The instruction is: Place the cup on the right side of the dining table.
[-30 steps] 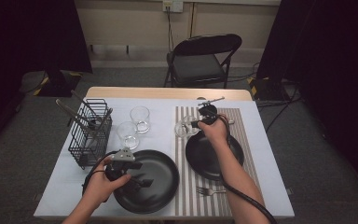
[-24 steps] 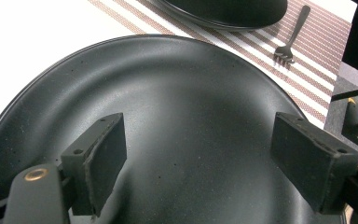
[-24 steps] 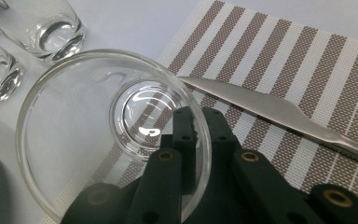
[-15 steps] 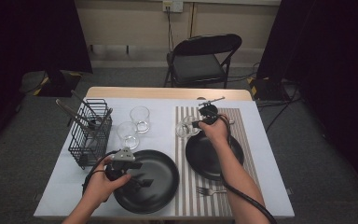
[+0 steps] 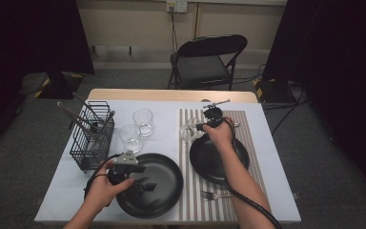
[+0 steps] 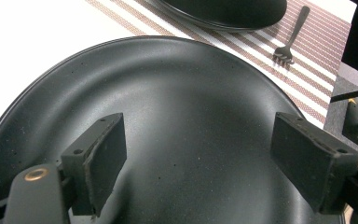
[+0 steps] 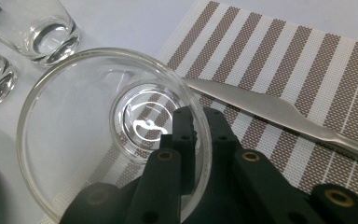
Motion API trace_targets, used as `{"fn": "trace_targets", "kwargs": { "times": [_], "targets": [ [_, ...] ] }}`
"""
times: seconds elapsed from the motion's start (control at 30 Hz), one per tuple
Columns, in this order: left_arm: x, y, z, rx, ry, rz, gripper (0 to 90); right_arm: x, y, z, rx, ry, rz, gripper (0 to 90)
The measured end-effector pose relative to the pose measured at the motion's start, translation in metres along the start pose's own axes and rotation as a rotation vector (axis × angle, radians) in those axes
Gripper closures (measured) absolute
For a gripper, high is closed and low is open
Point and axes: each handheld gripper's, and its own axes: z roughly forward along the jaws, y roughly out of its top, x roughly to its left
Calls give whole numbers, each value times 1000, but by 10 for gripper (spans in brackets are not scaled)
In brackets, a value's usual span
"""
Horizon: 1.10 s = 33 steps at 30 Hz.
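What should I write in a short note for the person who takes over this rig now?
Right claw: shut on the rim of a clear glass, at the left edge of the striped placemat, above the smaller black plate.
Left claw: open, over the large black plate, not gripping it.
Knife and fork lie on the placemat.
Done: the setting looks nearly laid.
Left: probably release the glass. Two more glasses stand beside the wire basket.

Left claw [image 6: 198, 163]: jaws spread wide, nothing between the pads, pointing forward and down; left hand [image 5: 106, 183] wraps the body, forearm entering from the bottom edge. Right claw [image 7: 193, 135]: jaws pinched together. Right hand [image 5: 220, 132] grips from above, forearm stretched forward, cable trailing along it.
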Motion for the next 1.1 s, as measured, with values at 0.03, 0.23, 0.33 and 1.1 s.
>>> {"fn": "trace_targets", "kwargs": {
  "times": [0.03,0.23,0.33,1.1],
  "targets": [
    [0,0,0,0,0,0,183,0,0,0,-2,-5,1,844],
    [0,0,0,-1,-2,1,183,2,1,1,-9,-11,-6,841],
    [0,0,0,1,-1,0,183,2,0,2,-27,-11,1,838],
    [0,1,-2,-2,2,3,183,5,0,5,-46,-13,4,829]
  ]
}}
